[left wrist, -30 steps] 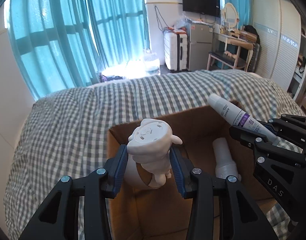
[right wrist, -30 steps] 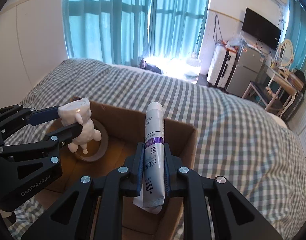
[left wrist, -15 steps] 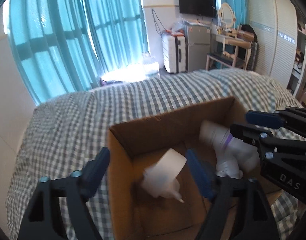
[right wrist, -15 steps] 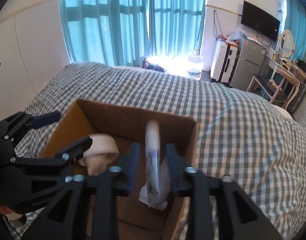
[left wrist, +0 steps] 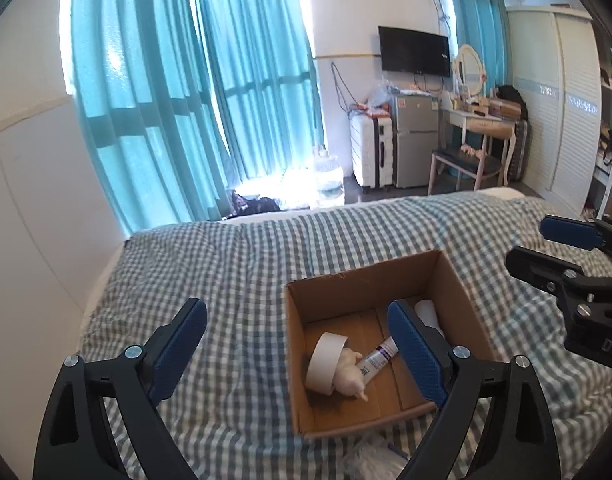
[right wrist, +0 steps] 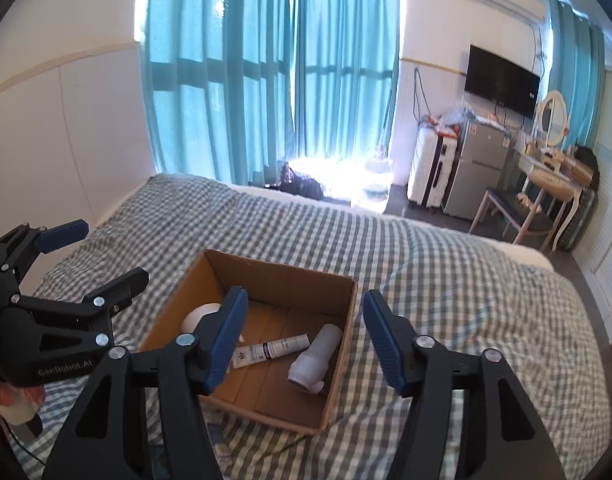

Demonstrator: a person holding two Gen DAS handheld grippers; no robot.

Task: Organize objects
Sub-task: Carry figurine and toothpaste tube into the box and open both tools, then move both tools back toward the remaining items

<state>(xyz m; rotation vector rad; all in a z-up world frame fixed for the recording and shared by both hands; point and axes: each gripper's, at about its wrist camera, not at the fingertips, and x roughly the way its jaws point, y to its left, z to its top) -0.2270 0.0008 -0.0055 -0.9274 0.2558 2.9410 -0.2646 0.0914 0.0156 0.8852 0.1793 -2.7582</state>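
your left gripper [left wrist: 298,344] is released, its fingers [left wrist: 178,346] spread wide and grasping nothing. between those fingers and a little ahead lies the checked bed [left wrist: 234,280], and the box [left wrist: 370,280] sits on it, its left wall just inside your right-hand finger. in the box, just left of that finger, the tape roll [left wrist: 325,358] stands tilted on edge against the left wall, the pale figurine [left wrist: 349,372] lies touching it, and the tube [left wrist: 376,359] lies across the floor with one end against the figurine. the white bottle [left wrist: 428,312] shows partly behind your right-hand finger, so you cannot see all of it.

your right gripper [right wrist: 302,338] is also released, fingers [right wrist: 386,342] wide apart and empty. the far right corner of the box [right wrist: 282,276] falls in the gap between them. the tube [right wrist: 272,350] lies just right of your left-hand finger, flat on the box floor, and the bottle [right wrist: 316,354] lies beside it against the right wall, cap end toward you. the roll [right wrist: 200,316] peeks out beyond your left-hand fingertip, mostly hidden. your left gripper [right wrist: 102,256] hangs off to the left of the box, above the bed [right wrist: 446,280], apart from the cardboard.
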